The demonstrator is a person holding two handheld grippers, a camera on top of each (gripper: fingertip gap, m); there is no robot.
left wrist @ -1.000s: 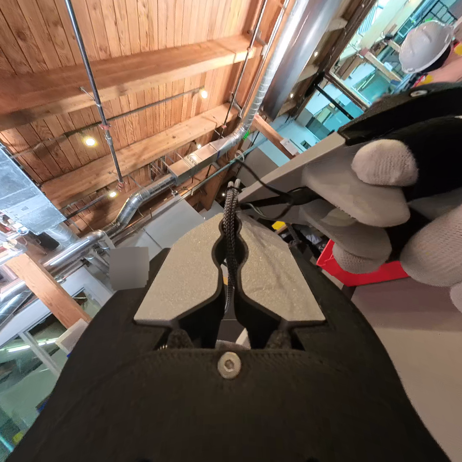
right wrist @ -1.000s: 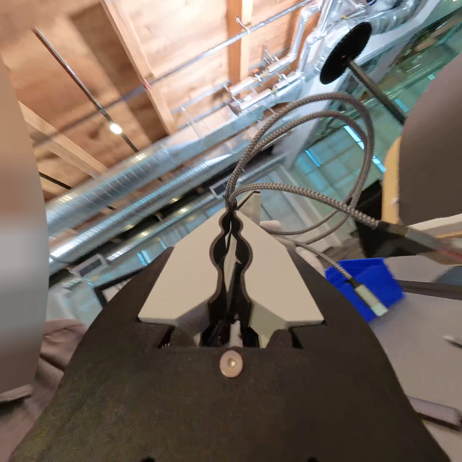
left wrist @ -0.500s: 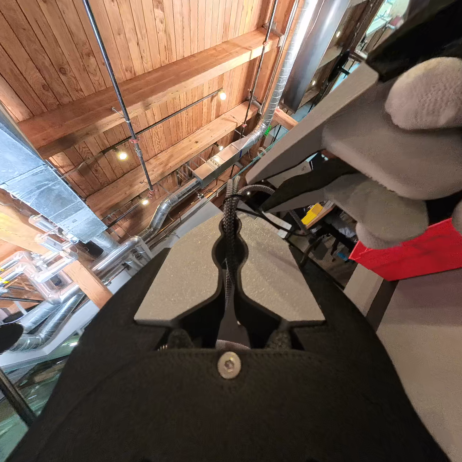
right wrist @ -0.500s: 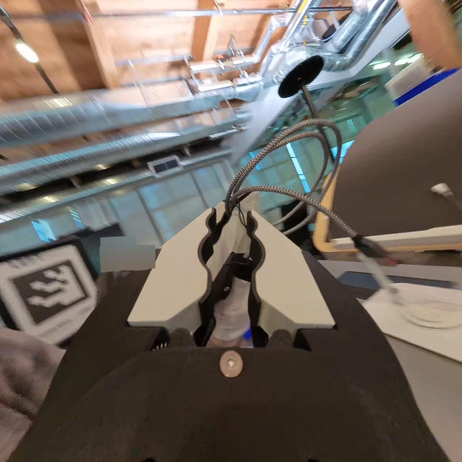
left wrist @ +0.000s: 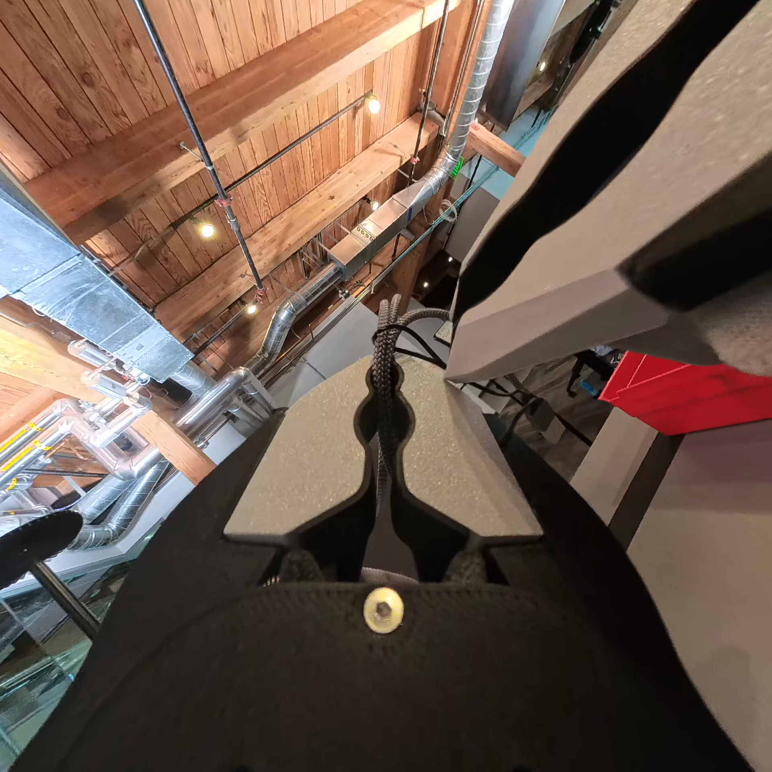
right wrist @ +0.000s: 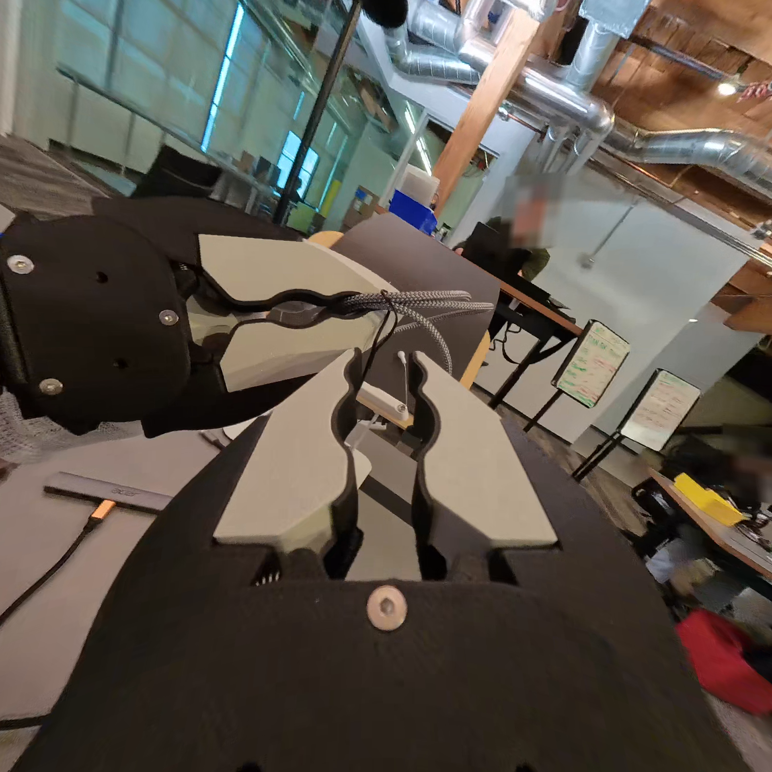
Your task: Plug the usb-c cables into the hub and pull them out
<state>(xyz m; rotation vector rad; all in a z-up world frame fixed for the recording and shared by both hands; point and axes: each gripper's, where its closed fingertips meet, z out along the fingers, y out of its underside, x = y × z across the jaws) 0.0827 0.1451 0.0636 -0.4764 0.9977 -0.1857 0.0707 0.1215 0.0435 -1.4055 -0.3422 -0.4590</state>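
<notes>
The left gripper (right wrist: 367,321) reaches in from the left above the table (right wrist: 37,539), a bundle of cables (right wrist: 401,301) between its fingers, just beyond the right gripper (right wrist: 382,367); the hub (right wrist: 108,495) lies below on the table.

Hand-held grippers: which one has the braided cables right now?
The left hand-held gripper: shut on the bundled braided cables. The right hand-held gripper is open, empty.
</notes>
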